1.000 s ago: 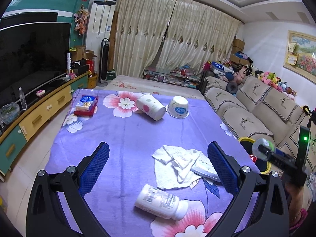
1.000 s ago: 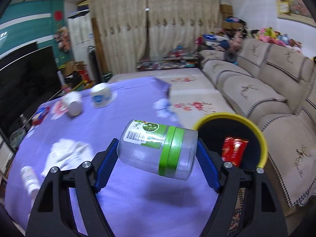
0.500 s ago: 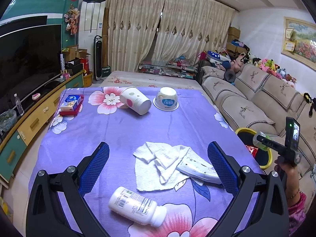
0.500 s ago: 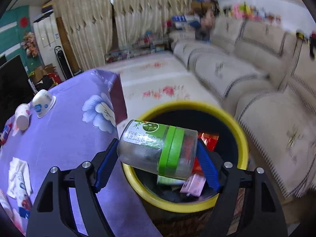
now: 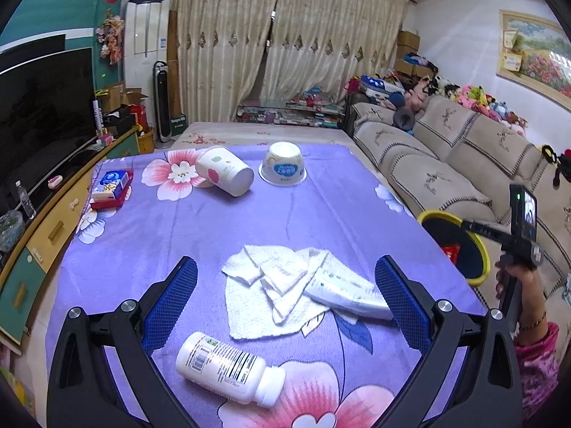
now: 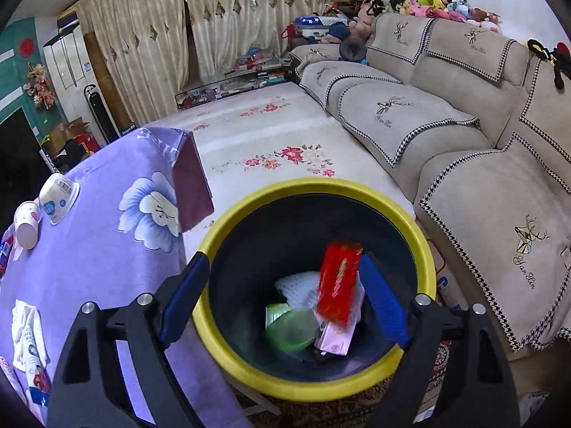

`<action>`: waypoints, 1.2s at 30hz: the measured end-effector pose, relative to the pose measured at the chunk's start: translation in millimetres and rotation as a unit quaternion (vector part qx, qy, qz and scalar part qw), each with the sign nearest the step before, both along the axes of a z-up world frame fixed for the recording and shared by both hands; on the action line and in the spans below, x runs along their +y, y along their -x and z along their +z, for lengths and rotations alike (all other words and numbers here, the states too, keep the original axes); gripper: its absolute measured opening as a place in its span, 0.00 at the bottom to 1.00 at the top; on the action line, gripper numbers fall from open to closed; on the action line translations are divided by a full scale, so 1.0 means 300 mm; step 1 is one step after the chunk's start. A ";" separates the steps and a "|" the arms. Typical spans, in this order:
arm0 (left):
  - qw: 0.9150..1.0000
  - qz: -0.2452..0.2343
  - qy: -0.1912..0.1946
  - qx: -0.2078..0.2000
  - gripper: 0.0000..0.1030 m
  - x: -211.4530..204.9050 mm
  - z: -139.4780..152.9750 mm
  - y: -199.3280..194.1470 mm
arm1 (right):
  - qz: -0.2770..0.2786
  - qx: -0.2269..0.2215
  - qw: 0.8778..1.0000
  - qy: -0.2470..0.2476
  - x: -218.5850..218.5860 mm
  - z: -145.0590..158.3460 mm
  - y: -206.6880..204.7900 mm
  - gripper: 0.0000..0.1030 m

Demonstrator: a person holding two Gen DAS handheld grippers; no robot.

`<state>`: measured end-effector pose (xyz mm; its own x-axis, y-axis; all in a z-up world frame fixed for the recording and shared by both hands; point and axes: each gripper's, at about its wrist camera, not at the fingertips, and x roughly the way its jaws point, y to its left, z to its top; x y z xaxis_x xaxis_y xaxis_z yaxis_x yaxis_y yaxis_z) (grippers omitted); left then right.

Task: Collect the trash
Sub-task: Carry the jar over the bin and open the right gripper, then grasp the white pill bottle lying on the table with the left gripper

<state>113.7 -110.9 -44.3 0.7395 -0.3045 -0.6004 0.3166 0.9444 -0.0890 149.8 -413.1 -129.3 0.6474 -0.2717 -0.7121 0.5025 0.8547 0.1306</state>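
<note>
Right gripper (image 6: pixel 285 292): jaws spread wide with nothing between the blue pads, held over the mouth of the yellow-rimmed bin (image 6: pixel 424 249).
Jar (image 6: pixel 291 330): a blurred green-lidded shape low inside the bin, below the gap and slightly toward the left jaw, touching neither pad; its body cannot be made out.
Other bin contents: a red packet (image 6: pixel 337 283) stands tilted just inside the right jaw, with a pink-and-white box (image 6: pixel 337 339) under it and something white behind; what lies deeper is dark.
Right hand (image 5: pixel 514 278): in the left wrist view it grips the tool's handle at the far right edge, wrist in a pink patterned sleeve, tool angled down at the bin (image 5: pixel 478 246); the fingers of that tool are hidden from there.
Left gripper (image 5: pixel 285 296): jaws wide apart, empty, above the purple flowered tablecloth (image 5: pixel 214 235).
Between the left jaws: crumpled white tissues (image 5: pixel 274 292) with a flattened white tube (image 5: pixel 346 294) lying on them, its end near the right pad.
Nearer than the pads: a white pill bottle (image 5: pixel 228 367) on its side.
Beyond the jaws: a tipped paper cup (image 5: pixel 225 171) and an upturned bowl (image 5: pixel 283 166), just beside each other.
</note>
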 end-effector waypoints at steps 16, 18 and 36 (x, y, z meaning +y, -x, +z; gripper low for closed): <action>0.991 -0.087 -0.088 0.043 0.95 0.081 -0.163 0.029 | 0.046 -0.001 0.999 0.006 0.130 0.030 0.012 0.81; 0.991 -0.086 -0.086 0.052 0.95 0.094 -0.181 0.017 | 0.051 -0.001 0.999 0.008 0.146 0.036 0.008 0.81; 0.982 -0.122 -0.101 0.098 0.81 0.101 -0.273 -0.005 | 0.067 0.003 0.998 -0.003 0.177 0.029 0.035 0.81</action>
